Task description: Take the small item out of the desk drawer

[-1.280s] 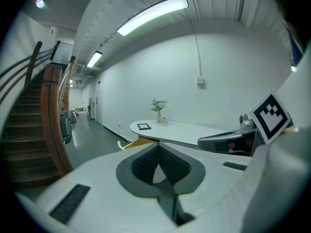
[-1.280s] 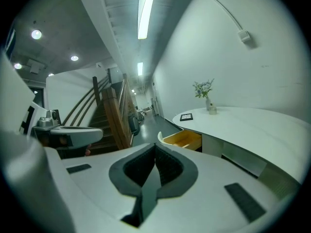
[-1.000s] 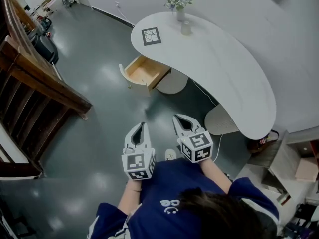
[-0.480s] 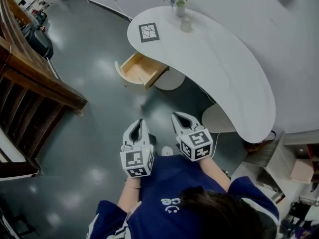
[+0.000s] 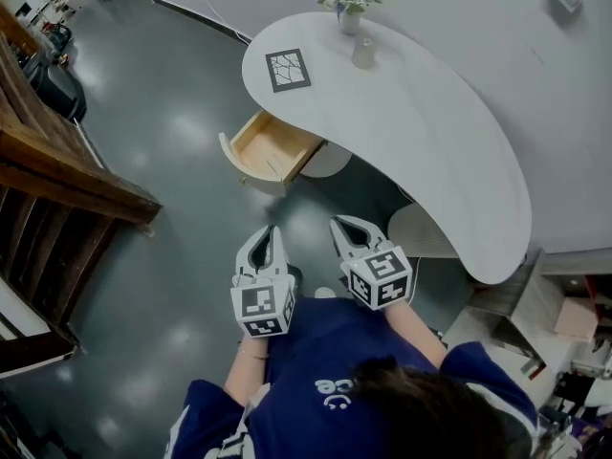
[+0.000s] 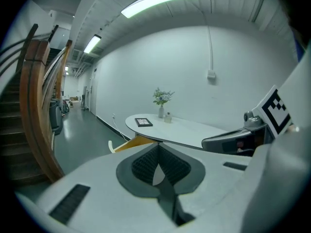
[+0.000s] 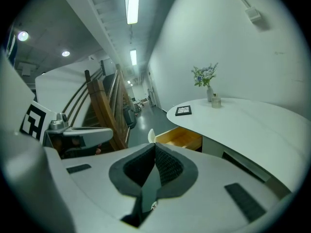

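A white curved desk (image 5: 430,132) has a wooden drawer (image 5: 271,149) pulled open at its left end. Only bare wood shows inside it, and I can make out no small item from here. My left gripper (image 5: 271,229) and right gripper (image 5: 337,221) hang side by side over the dark floor, well short of the drawer and pointing toward it. Both are shut with nothing between the pads. The left gripper (image 6: 157,144) sees the drawer (image 6: 131,143) just beyond its tips. Past the right gripper (image 7: 155,143), the drawer (image 7: 182,138) lies ahead and slightly right.
On the desk stand a framed picture (image 5: 289,70), a vase of flowers (image 5: 352,17) and a small jar (image 5: 363,54). A wooden stair railing (image 5: 67,180) runs along the left. The desk's pedestal (image 5: 421,229) is to the right of my right gripper. Boxes and shelves (image 5: 564,314) crowd the lower right.
The person has moved across the floor toward the desk, carrying both grippers along. The staircase has slid off to the left. Both pairs of jaws stay as they were.
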Demonstrator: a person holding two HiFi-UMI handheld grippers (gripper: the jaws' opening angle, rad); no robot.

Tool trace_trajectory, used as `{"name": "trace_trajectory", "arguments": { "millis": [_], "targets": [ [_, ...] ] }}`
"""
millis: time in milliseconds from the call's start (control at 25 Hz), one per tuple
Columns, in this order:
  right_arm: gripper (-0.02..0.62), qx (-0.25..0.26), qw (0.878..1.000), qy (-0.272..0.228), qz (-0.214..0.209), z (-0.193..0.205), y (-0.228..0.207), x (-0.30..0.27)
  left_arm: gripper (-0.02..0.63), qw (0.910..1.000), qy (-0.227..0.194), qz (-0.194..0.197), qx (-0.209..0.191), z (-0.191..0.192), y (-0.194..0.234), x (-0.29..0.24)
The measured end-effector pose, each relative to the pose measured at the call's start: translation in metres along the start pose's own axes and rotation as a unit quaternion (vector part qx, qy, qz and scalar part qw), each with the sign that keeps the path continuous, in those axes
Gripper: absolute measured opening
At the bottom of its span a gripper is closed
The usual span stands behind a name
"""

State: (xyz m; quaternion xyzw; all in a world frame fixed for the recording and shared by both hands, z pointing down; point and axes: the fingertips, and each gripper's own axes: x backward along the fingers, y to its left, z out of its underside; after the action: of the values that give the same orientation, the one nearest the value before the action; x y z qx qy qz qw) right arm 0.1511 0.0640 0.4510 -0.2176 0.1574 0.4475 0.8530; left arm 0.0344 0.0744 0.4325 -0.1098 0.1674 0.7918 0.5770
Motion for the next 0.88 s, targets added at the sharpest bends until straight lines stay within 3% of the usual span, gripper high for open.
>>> {"name": "trace_trajectory", "arguments": {
  "millis": [520,880],
  "targets": [
    [0.008,-0.005,0.998,0.054,0.018,-0.019,0.006,-0.091,0.003,0.9985,0.008,0.053,-0.013,-0.027,0.071,-0.076],
    [0.008,-0.009,0.997,0.070,0.029,-0.026,0.016,-0.130,0.003,0.9974,0.010,0.069,-0.020,-0.040,0.111,-0.098]
  ]
}}
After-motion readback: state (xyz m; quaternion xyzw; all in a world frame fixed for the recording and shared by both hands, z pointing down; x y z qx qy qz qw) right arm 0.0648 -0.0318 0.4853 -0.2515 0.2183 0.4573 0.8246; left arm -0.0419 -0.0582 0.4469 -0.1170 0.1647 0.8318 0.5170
